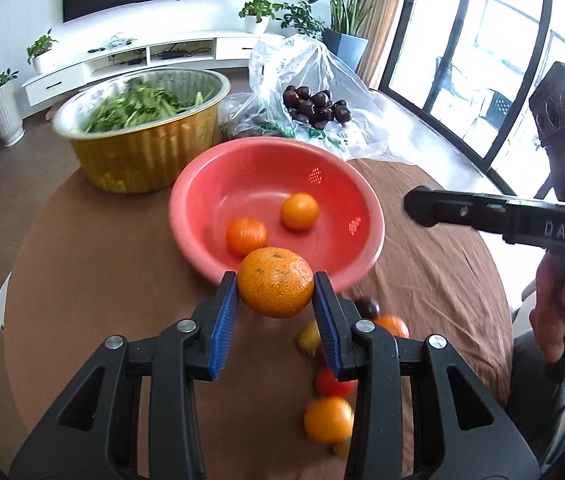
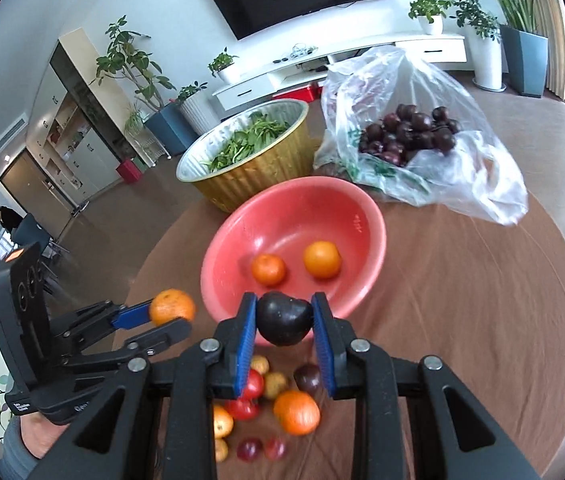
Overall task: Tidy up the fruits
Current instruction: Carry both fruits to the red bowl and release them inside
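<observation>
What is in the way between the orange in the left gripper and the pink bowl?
Nothing visible. The left gripper holds the orange just short of the pink bowl's near rim. Inside, two small oranges leave bare room around them.

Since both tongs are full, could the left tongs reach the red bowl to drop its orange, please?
Probably yes: the left tongs hold the orange beside the bowl's near rim, with nothing between.

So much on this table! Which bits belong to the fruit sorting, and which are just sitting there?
In the job:
left gripper holding a mandarin
right gripper holding a dark plum
red bowl with two oranges
loose fruit pile

Just sitting there:
gold basin of greens
plastic bag of plums
</observation>
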`<state>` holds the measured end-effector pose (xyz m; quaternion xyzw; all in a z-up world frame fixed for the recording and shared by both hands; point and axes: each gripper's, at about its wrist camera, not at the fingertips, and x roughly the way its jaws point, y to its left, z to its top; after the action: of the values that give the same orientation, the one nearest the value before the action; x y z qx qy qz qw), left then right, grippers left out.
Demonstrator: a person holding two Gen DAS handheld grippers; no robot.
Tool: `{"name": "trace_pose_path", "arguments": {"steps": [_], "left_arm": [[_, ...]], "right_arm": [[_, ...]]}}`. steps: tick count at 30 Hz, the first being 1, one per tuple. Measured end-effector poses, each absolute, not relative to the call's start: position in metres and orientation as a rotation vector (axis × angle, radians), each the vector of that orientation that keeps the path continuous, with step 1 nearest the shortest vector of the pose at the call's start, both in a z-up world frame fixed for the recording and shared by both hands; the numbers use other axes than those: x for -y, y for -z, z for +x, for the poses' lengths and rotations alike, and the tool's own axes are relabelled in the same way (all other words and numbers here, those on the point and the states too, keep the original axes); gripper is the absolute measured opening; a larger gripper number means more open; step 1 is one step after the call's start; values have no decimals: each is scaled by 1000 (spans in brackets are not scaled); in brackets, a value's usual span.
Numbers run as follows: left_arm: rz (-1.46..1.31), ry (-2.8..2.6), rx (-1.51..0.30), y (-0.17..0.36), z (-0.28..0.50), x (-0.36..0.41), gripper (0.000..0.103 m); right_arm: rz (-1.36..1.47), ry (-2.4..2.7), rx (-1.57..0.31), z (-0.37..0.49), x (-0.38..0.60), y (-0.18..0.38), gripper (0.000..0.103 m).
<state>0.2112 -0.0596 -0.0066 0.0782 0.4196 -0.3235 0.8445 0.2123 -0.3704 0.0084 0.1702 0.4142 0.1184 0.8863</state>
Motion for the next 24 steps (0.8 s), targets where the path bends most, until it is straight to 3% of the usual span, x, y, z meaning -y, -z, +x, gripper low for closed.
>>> {"name": "trace_pose_path", "arguments": {"steps": [9,24], "left_arm": [[242,698,-961,37,260,112,35],[309,687,-974,63,264,127,36]], "right_arm": [[336,-240,-944,264,362,20,30],[261,-215,-1006,280,354,47,31]]}}
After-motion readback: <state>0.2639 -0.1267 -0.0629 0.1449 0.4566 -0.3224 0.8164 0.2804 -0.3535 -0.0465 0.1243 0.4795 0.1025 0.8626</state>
